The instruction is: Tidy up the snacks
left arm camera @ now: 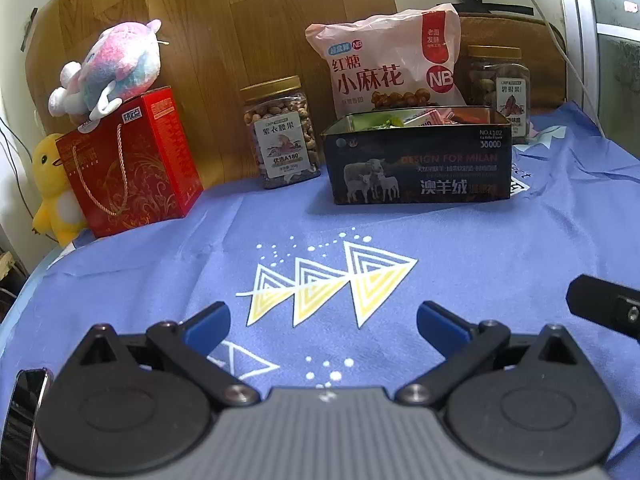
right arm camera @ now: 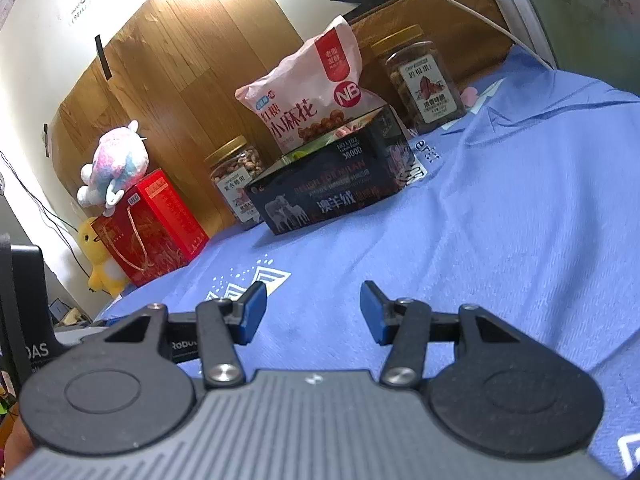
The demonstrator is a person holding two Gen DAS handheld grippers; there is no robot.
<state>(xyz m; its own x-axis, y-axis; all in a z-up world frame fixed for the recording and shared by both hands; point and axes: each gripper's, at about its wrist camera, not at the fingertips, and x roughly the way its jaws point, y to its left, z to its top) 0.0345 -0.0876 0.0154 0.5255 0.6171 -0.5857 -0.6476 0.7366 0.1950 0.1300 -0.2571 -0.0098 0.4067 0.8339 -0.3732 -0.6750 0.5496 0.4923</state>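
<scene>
A dark tin box [left arm camera: 420, 168] with small wrapped snacks inside stands at the back of the blue cloth; it also shows in the right wrist view [right arm camera: 332, 196]. Behind it leans a pink snack bag [left arm camera: 384, 64] [right arm camera: 308, 92]. A nut jar [left arm camera: 282, 132] [right arm camera: 236, 180] stands left of the box, another jar [left arm camera: 500, 88] [right arm camera: 424, 80] to its right. My left gripper [left arm camera: 323, 322] is open and empty, low over the cloth, well short of the box. My right gripper [right arm camera: 313, 312] is open and empty, also short of the box.
A red gift box [left arm camera: 132, 164] [right arm camera: 152, 228] with a pink plush [left arm camera: 116, 64] on top stands at the back left, a yellow plush [left arm camera: 52, 192] beside it. A wooden panel [left arm camera: 240, 20] backs the table. Part of the right gripper [left arm camera: 604, 308] shows at the left view's right edge.
</scene>
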